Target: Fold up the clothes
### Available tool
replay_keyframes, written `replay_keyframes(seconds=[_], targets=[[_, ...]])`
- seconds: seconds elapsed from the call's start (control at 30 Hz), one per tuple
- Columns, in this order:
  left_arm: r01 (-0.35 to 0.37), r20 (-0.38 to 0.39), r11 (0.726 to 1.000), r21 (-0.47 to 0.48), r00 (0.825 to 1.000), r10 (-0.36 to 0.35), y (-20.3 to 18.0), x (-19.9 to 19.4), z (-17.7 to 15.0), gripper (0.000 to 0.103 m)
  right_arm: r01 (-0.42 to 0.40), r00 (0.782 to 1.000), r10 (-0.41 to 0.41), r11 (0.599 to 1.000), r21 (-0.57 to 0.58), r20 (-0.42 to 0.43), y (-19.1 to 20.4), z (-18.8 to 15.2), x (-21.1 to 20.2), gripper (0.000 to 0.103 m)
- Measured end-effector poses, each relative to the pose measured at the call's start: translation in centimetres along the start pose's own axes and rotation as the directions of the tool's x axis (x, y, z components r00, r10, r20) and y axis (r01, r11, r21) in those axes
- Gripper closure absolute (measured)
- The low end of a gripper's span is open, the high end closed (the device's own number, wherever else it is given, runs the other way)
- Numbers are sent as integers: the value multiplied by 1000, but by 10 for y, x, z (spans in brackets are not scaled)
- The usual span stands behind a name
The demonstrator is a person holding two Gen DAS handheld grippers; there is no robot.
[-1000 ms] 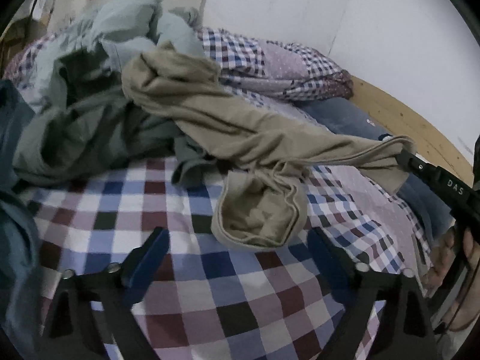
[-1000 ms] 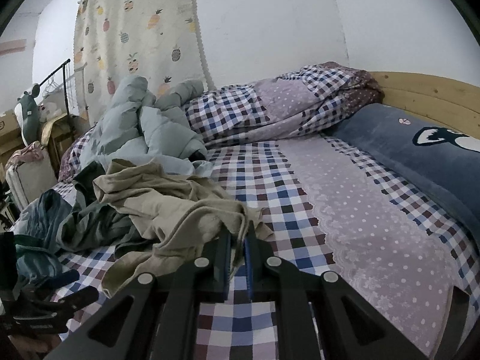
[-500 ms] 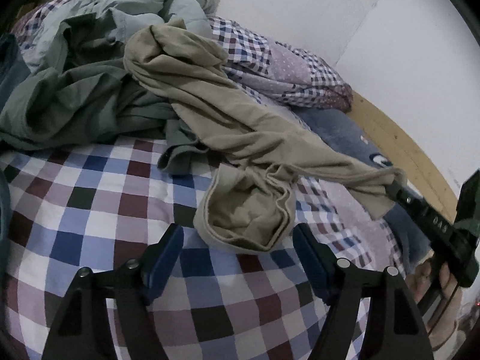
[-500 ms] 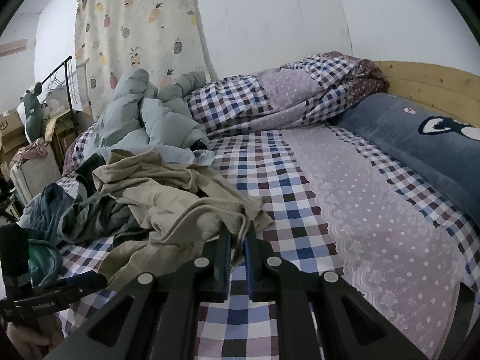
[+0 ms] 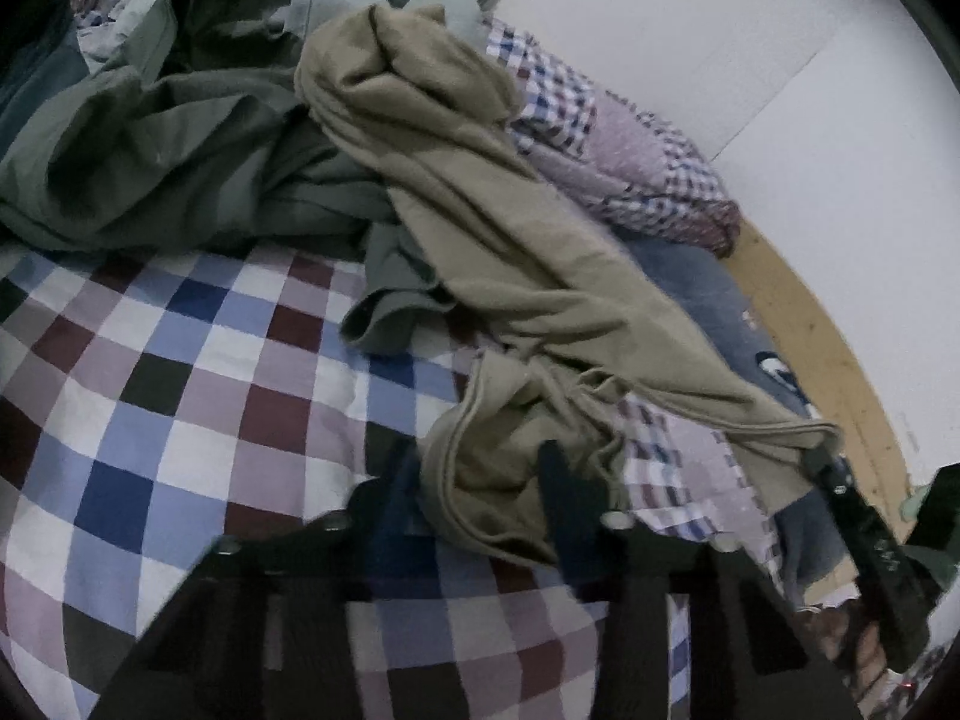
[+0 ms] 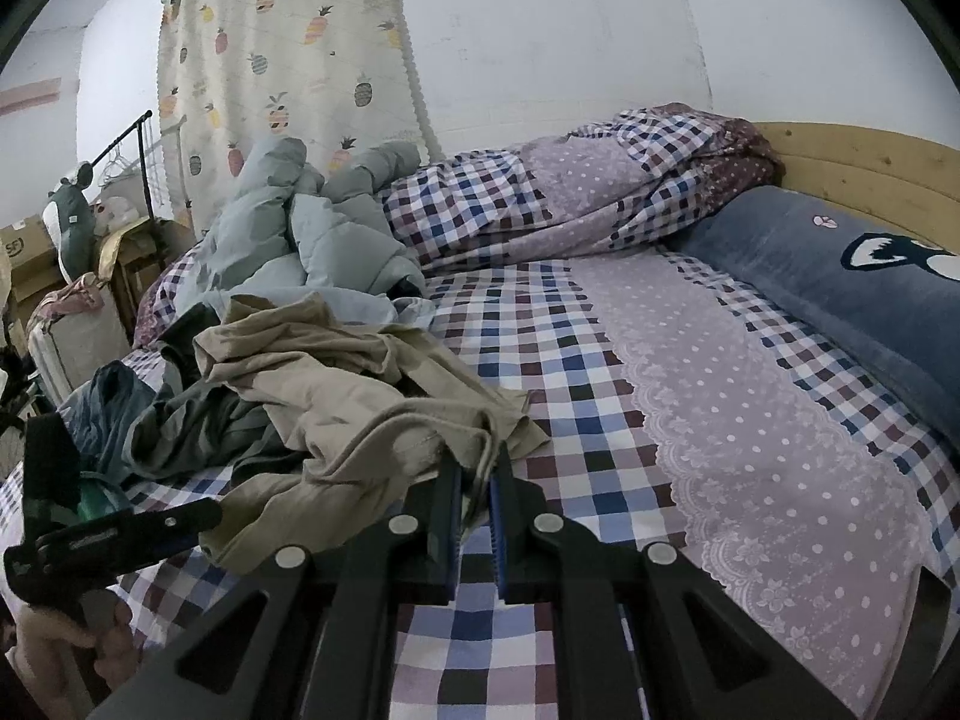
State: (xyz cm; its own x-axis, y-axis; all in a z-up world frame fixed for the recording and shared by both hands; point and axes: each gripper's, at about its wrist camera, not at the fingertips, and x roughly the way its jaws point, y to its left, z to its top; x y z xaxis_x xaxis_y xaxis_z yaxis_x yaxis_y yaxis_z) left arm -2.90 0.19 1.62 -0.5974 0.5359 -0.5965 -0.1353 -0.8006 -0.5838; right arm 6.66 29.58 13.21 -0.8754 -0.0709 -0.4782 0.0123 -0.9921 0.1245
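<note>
A tan garment [image 5: 516, 252] lies crumpled on the bed [image 6: 600, 360], draped from a heap of clothes down across the checked sheet [image 5: 180, 396]. Under it and beside it lies a grey-green garment [image 5: 180, 138], and behind both a pale blue padded jacket [image 6: 312, 240] is bunched up against the folded checked quilt [image 6: 540, 198].

The right gripper [image 6: 476, 498] has its jaws nearly together, pinching a thin edge of the tan garment; the cloth runs taut from that pinch back toward the heap. In the left wrist view the same gripper [image 5: 831, 468] shows at the right edge, with the stretched tan corner drawn out to its tip.

The left gripper [image 5: 480, 480] sits low over the near hem of the tan garment. Its jaws are closing, and a rolled fold of the hem lies between them; the picture is blurred there, so I cannot tell whether the pads already press on the cloth. In the right wrist view this gripper [image 6: 198, 519] reaches in from the left with its tip at the lower edge of the tan cloth, held by a hand [image 6: 60, 654] at the bottom corner.

A blue pillow [image 6: 840, 276] with an animal motif lies along the wooden headboard [image 6: 852, 156]. A pineapple-print curtain [image 6: 282, 66] hangs on the wall behind the bed.
</note>
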Motion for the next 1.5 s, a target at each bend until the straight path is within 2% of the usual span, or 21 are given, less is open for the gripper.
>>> replay_keyframes(seconds=[0.07,0.13,0.2,0.23,0.33,0.43,0.67,0.87,1.03,1.1,1.23,1.37,1.5], targets=[[-3,-9,1000,-5,1000,3,2,4,0,76,0,1000,0,1000,-5,2,0,0,-2,96],[-4,-4,1000,-7,1000,4,4,3,0,88,-1,1000,1,1000,-6,3,-1,-1,-3,96],[-5,2,1000,-10,1000,5,5,2,1,93,1,1000,-1,1000,-10,1,-2,-2,-4,96],[-6,9,1000,-13,1000,6,6,1,2,101,2,1000,-2,1000,-12,0,-3,-2,-4,96],[3,73,1000,-24,997,-2,10,-14,8,101,9,1000,-9,1000,-13,4,-6,-2,-6,96],[10,159,1000,-27,987,-6,13,-35,16,101,18,1000,-18,1000,-5,13,-11,-1,-10,96],[5,346,1000,-13,938,0,14,-93,33,102,30,999,-30,1000,9,25,-18,0,-16,96],[-9,488,1000,7,873,4,8,-150,36,102,34,998,-34,999,5,52,-17,3,-25,96],[-6,552,1000,-19,834,16,11,-190,25,102,28,997,-29,999,18,66,-16,2,-37,96],[-9,553,1000,-27,833,22,13,-200,18,102,23,997,-25,1000,18,66,-14,1,-42,96],[-47,521,998,34,853,22,7,-209,4,102,39,996,-37,999,-21,78,-3,-2,-54,96],[-113,514,990,83,856,55,2,-227,-25,102,77,993,-68,993,-91,96,10,-10,-70,96],[-134,504,988,80,860,76,2,-247,-49,102,89,993,-77,988,-130,92,17,-26,-90,96]])
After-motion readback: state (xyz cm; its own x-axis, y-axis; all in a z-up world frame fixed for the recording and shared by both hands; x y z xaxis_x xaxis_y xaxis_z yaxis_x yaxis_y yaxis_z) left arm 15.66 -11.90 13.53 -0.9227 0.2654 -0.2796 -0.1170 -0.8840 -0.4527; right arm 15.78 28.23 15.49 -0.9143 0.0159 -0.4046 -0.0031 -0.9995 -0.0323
